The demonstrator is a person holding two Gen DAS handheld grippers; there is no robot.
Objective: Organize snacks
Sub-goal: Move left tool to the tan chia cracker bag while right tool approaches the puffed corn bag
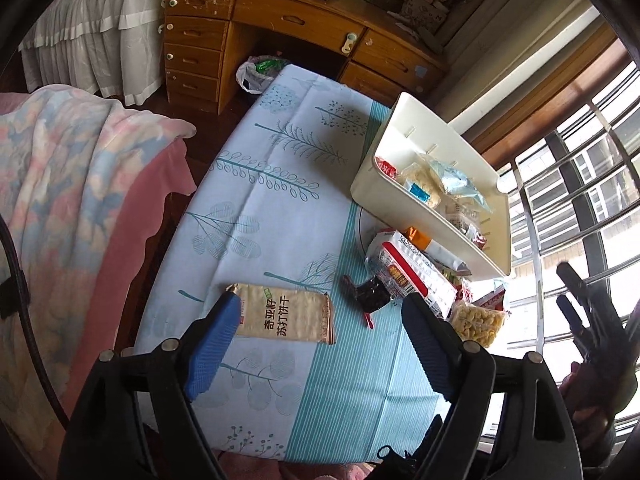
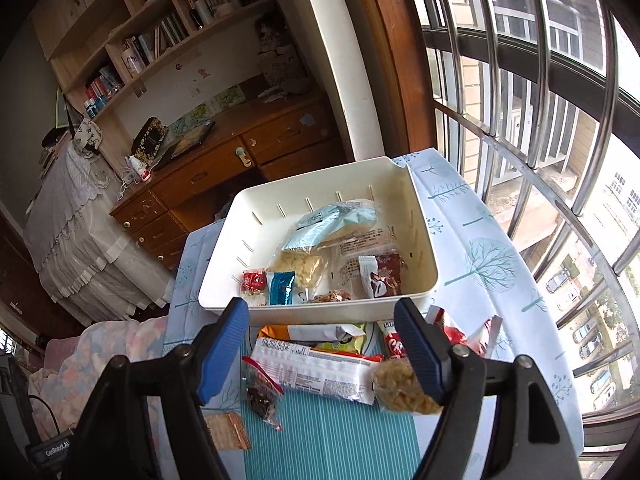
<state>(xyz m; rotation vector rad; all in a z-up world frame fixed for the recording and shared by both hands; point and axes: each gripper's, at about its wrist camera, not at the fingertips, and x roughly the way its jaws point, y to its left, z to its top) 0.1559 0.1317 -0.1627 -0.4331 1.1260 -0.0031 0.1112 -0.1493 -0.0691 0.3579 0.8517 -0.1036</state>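
A white plastic bin (image 2: 420,216) (image 1: 400,128) stands on the blue patterned tablecloth (image 1: 280,184) and holds several snack packs. Loose snacks lie in front of it: a long white-and-red pack (image 2: 316,376) (image 1: 416,276), a clear bag of yellow puffs (image 2: 400,388) (image 1: 478,320), a small dark bag (image 2: 262,396) (image 1: 370,294) and a beige cracker pack (image 1: 284,314) (image 2: 228,430). My left gripper (image 1: 320,336) is open above the cloth, with the cracker pack lying between and beyond its fingers, untouched. My right gripper (image 2: 320,348) hangs open over the loose pile, holding nothing.
A wooden desk with drawers (image 1: 256,36) stands behind the table. A bed with a pastel blanket (image 1: 72,184) lies to the left. A barred window (image 2: 540,120) runs along the right side. A plastic bag (image 1: 260,74) sits at the table's far end.
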